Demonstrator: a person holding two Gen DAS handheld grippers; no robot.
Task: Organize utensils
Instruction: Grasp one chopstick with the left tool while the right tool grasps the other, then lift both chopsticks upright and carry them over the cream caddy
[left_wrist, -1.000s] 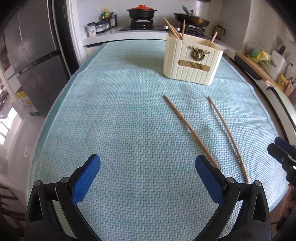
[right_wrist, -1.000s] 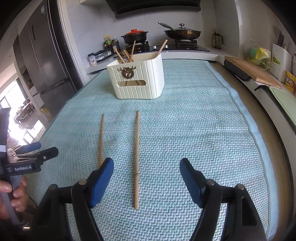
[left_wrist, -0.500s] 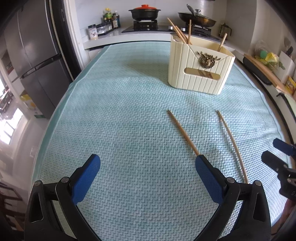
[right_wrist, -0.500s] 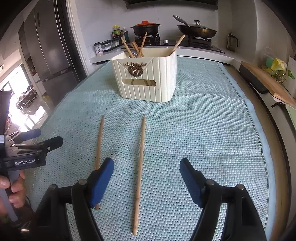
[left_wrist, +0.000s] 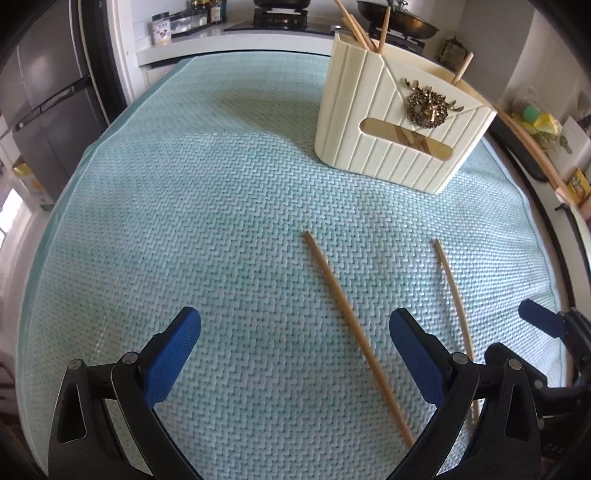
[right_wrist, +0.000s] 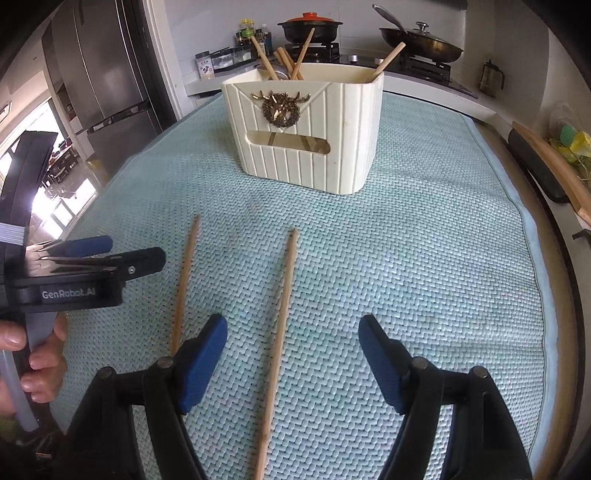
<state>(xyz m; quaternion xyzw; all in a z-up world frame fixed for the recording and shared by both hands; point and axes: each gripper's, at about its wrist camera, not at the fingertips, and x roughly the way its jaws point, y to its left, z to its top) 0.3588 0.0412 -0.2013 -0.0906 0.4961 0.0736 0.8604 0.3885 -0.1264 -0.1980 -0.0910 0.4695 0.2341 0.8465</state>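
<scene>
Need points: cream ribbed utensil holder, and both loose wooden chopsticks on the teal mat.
cream ribbed utensil holder (right_wrist: 295, 162), right wrist view, front wall below the slot.
left wooden chopstick (left_wrist: 347, 314), left wrist view, mid-shaft.
right wooden chopstick (right_wrist: 282, 317), right wrist view, mid-shaft, between the open fingers.

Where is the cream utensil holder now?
The cream utensil holder stands upright on the teal mat, beyond the two loose chopsticks, centre in the right wrist view.
</scene>
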